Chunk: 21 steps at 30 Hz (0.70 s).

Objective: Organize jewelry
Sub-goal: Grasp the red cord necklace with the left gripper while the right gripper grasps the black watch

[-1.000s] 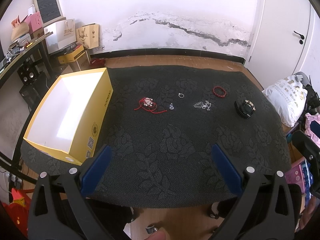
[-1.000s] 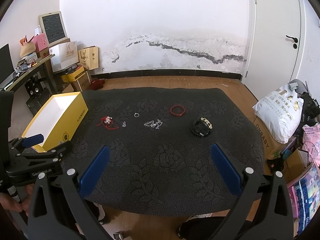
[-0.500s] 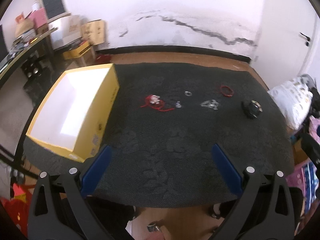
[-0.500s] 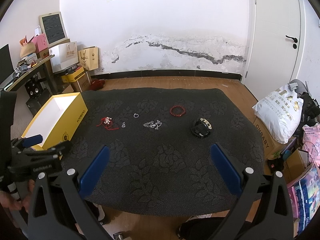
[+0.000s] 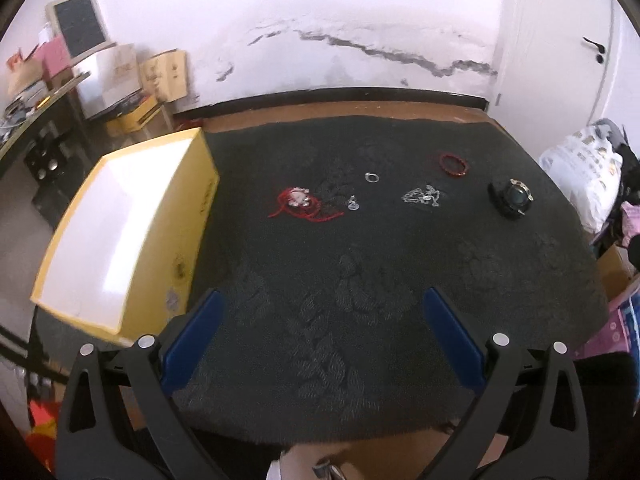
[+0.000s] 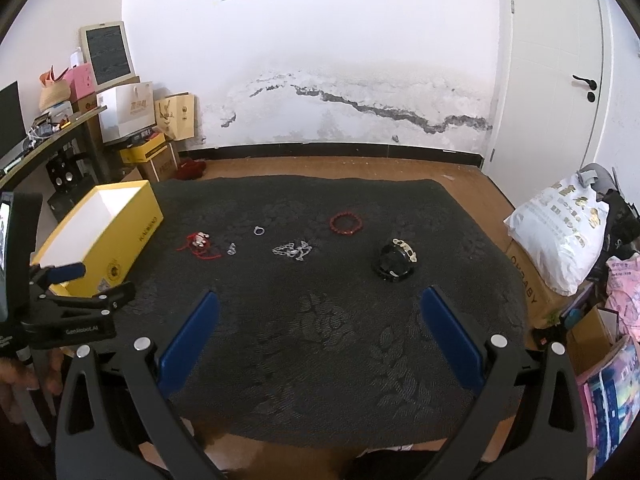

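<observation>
- Tongs first: left gripper (image 5: pixel 322 332) spread wide, blue pads far apart, nothing between them; right gripper (image 6: pixel 318 330) likewise fully open and empty, hanging over the near edge of the dark cloth (image 6: pixel 340 344)
- Jewelry all loose on the cloth, well ahead of both tools, none yet in the yellow box (image 5: pixel 120 224) at 10 o'clock
- Nearest in the right view: black bracelet (image 6: pixel 394 260) at 1 o'clock, a stiff-looking ring with pale beads, probably light; best pinched across one side of the band
- Silver chain (image 6: pixel 291 250) at 12 o'clock, limp and tangled, likely to slither; better taken at the thick of the heap
- Red cord piece (image 6: pixel 199 243) at 11 o'clock, soft, loose ends trailing; better gripped at the knot with the pale charm
- Small pendant (image 6: pixel 231 249) and silver ring (image 6: pixel 259 231) tiny, hard, flat on the cloth; fiddly to pinch
- Red bead bracelet (image 6: pixel 346 224) farthest, probably springy; one side of the loop
- Against a second ago: left view pushed forward and swung rightward, box and jewelry larger; right view almost unchanged
</observation>
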### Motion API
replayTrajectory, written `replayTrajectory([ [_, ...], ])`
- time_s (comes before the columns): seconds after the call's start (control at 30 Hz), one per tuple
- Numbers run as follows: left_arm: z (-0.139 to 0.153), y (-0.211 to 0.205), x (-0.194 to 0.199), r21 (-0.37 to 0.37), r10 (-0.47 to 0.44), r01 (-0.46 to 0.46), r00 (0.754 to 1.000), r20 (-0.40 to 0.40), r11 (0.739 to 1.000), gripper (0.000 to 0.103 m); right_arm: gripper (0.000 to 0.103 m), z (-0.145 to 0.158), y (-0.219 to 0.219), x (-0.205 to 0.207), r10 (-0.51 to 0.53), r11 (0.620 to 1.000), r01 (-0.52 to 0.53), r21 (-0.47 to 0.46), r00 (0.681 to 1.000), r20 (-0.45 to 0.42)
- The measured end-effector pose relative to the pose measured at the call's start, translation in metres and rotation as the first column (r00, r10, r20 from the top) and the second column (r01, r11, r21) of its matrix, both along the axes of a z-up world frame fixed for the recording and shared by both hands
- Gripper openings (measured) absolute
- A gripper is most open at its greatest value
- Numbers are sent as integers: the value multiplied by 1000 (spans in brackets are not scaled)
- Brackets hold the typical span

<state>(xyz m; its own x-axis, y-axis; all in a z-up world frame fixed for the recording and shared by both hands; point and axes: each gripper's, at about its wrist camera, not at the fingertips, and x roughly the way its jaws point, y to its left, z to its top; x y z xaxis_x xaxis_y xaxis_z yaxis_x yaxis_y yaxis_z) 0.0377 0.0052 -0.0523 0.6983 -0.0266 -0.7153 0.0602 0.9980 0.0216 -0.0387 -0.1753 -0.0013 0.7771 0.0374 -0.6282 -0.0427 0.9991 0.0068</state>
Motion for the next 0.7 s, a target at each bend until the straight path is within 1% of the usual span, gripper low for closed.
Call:
replayTrajectory([
  [0.07, -10, -1, 9, -26, -1, 1, 1000, -3, 1000, 97, 97, -14, -6, 8, 3, 1000, -3, 1, 1000, -16],
  [0.13, -23, -6, 23, -20, 5, -5, 1000, -5, 1000, 97, 97, -29, -12, 18, -3, 1000, 3, -5, 999, -41],
  [0.2, -39, -9, 38, -20, -14, 13, 999, -50, 1000, 97, 97, -51, -22, 35, -28, 1000, 27, -12, 996, -86],
  [0.23, -46, -9, 46, -33, -22, 20, 997, -72, 999, 97, 97, -61, -27, 43, -42, 999, 41, -12, 993, -106],
  [0.27, -56, -7, 54, -28, -26, 23, 994, -105, 999, 97, 97, -70, -32, 51, -54, 999, 53, -13, 991, -123],
  [0.33, -73, -4, 71, -55, -24, 16, 989, -147, 998, 97, 97, -84, -38, 64, -73, 997, 72, -15, 986, -147],
  [0.4, -92, -2, 88, -60, -9, -2, 982, -189, 998, 97, 97, -99, -45, 80, -86, 996, 86, -8, 982, -170],
  [0.47, -106, -1, 107, -39, 5, -14, 977, -212, 999, 97, 97, -111, -50, 94, -87, 996, 87, -6, 979, -185],
  [0.57, -119, 2, 128, -6, 26, -28, 975, -221, 1000, 97, 97, -129, -54, 119, -88, 996, 88, -7, 975, -204],
  [0.7, -135, 8, 162, 19, 54, -51, 973, -226, 998, 97, 97, -144, -62, 150, -107, 994, 105, -21, 970, -218],
])
